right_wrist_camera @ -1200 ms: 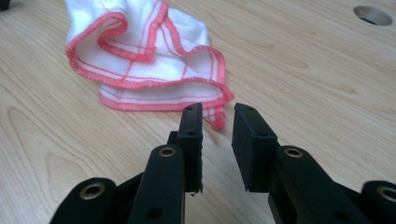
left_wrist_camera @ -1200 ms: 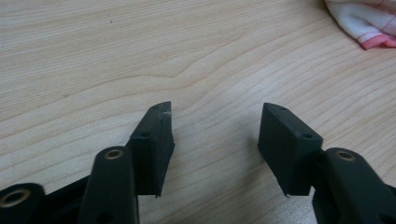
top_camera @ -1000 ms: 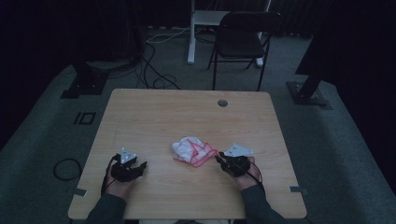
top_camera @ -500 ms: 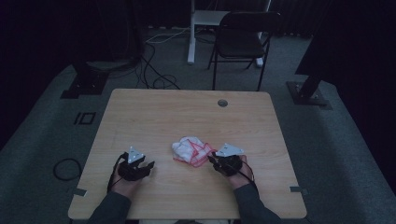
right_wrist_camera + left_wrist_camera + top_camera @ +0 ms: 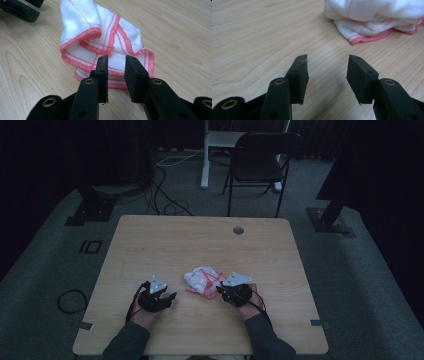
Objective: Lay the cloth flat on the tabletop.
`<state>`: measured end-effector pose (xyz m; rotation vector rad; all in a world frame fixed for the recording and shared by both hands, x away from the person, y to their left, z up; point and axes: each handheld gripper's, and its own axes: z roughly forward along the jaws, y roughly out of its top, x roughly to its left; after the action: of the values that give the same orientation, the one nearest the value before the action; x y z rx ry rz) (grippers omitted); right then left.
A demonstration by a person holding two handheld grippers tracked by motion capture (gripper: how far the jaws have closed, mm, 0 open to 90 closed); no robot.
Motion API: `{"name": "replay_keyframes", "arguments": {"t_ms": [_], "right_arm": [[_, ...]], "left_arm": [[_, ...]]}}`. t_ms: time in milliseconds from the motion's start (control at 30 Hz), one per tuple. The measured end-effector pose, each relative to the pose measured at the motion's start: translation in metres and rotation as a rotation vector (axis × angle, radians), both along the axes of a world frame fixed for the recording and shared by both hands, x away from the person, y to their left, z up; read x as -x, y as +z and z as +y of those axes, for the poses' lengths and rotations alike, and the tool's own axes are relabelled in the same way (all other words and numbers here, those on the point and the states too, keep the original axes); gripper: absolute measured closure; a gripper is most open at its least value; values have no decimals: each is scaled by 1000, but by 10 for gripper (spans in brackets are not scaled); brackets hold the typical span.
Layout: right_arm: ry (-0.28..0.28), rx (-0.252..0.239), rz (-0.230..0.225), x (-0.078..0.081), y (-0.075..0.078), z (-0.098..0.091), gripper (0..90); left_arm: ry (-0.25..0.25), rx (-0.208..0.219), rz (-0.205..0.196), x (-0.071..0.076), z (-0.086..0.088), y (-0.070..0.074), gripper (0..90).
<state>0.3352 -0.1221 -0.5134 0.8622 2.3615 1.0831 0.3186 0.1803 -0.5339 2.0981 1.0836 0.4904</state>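
A crumpled white cloth (image 5: 204, 280) with pink-red stitched edges lies on the wooden table (image 5: 200, 240), a little toward six o'clock from the table's middle. Both tongs have drawn in on it since a second ago. The right tongs (image 5: 223, 292) sat well off at the cloth's three o'clock side and are now right at its edge; the left tongs (image 5: 169, 296) have slid in from nine o'clock but are not yet at the fabric.

In the right gripper view, the right tongs (image 5: 116, 67) stand narrow, and the cloth's (image 5: 100, 42) hemmed folds lie just ahead of and partly between the tips. The pads do not seem to press on the fabric yet, so nothing is held. In the left gripper view, the left tongs (image 5: 327, 70) stand half open with bare table (image 5: 257, 37) between them, and their jaws have just been closing a little; the cloth (image 5: 372, 20) lies ahead toward one o'clock, apart from the tips.

Judged from this, the work is at the approach: the right side looks ready to pinch a hem, while the left needs to travel farther toward the bundle's near corner before it can take hold. The cloth itself has kept its place on the table.
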Motion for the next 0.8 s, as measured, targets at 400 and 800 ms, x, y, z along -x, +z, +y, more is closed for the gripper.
{"name": "replay_keyframes", "arguments": {"t_ms": [400,800], "right_arm": [[19,6,19,-6,-7,10,661],[35,25,19,-20,-5,24,631]], "left_arm": [[-44,-8,4,-7,-21,-4,587],[-68,-10,9,-15,-37,-7,583]]}}
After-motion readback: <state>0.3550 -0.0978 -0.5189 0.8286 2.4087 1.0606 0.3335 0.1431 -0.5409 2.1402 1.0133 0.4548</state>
